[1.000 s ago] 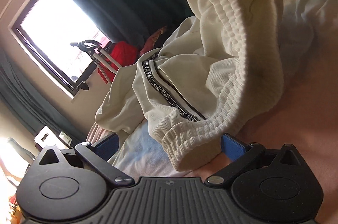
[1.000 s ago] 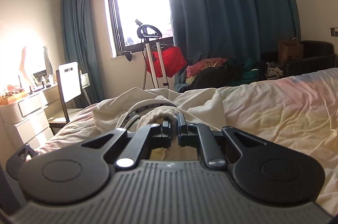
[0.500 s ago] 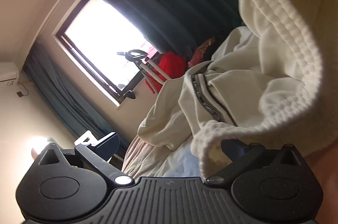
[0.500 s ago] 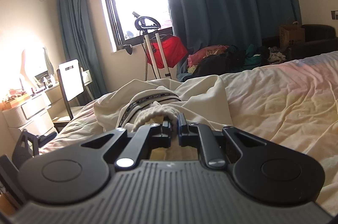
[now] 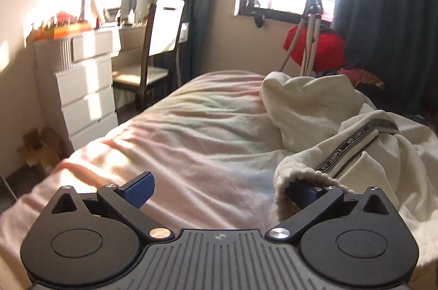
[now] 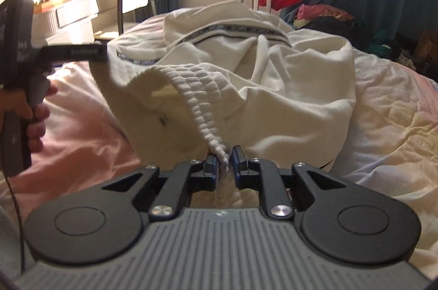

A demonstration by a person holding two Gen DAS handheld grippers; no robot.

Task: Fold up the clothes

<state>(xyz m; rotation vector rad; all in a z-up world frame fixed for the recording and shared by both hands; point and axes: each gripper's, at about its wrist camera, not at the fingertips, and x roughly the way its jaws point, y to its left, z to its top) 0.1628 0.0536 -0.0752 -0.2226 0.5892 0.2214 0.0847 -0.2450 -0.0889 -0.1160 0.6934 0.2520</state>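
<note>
Cream sweatpants (image 6: 287, 87) with a black lettered stripe lie bunched on the pink bed sheet (image 6: 383, 125). Their ribbed waistband (image 6: 191, 90) runs down into my right gripper (image 6: 225, 162). That gripper's jaws are opening, and the band sits loosely between them with a gap at the right pad. My left gripper (image 5: 219, 184) stands open wide above the sheet (image 5: 191, 131). The waistband edge (image 5: 298, 175) drapes over its right finger, and the sweatpants (image 5: 356, 153) lie to its right. In the right wrist view a hand (image 6: 32, 112) holds the left gripper at the pants' left edge.
Left of the bed stand a white chest of drawers (image 5: 84, 87) and a chair (image 5: 161, 43). A red bag (image 5: 320, 49) on a white stand sits under the window. A pile of clothes (image 6: 328, 19) lies by the dark curtains beyond the bed.
My left gripper rolled upright and swung left from under the raised waistband, which now only drapes over one finger. My right gripper sank toward the bed and its jaws parted slightly.
</note>
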